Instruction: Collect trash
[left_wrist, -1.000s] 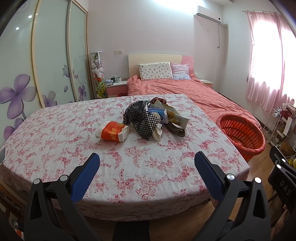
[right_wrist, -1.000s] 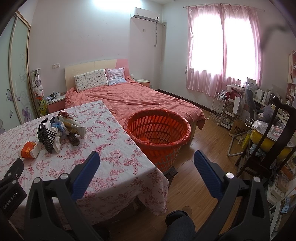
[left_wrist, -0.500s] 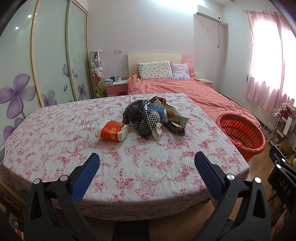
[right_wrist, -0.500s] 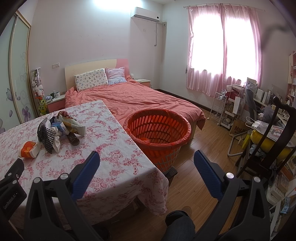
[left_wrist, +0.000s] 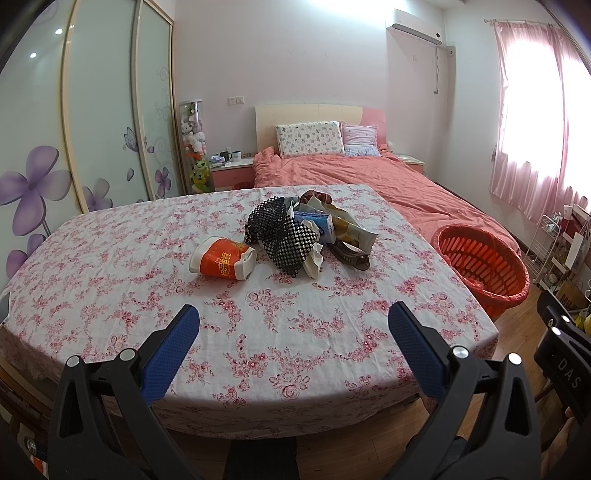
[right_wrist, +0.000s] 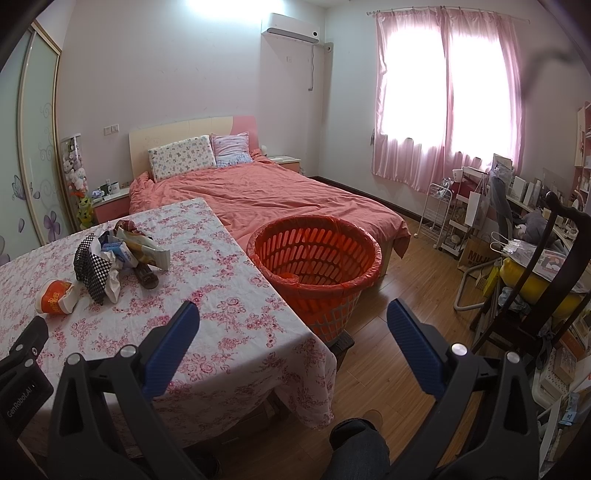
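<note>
Matt floral cloth on the table (left_wrist: 280, 332), slotted glossy plastic basket (right_wrist: 314, 254), glossy wood floor (right_wrist: 388, 354).

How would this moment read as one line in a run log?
left gripper: open, empty | right gripper: open, empty | trash pile: on table | orange basket: on floor beside table

A bare stretch of flowered tablecloth (left_wrist: 280, 332) lies open before a trash pile (left_wrist: 303, 232) mid-table, with a tipped orange cup (left_wrist: 221, 258) just left of it. The orange basket (right_wrist: 314, 258) stands open-topped beside the table's right edge, against the bed (right_wrist: 295, 192).
</note>
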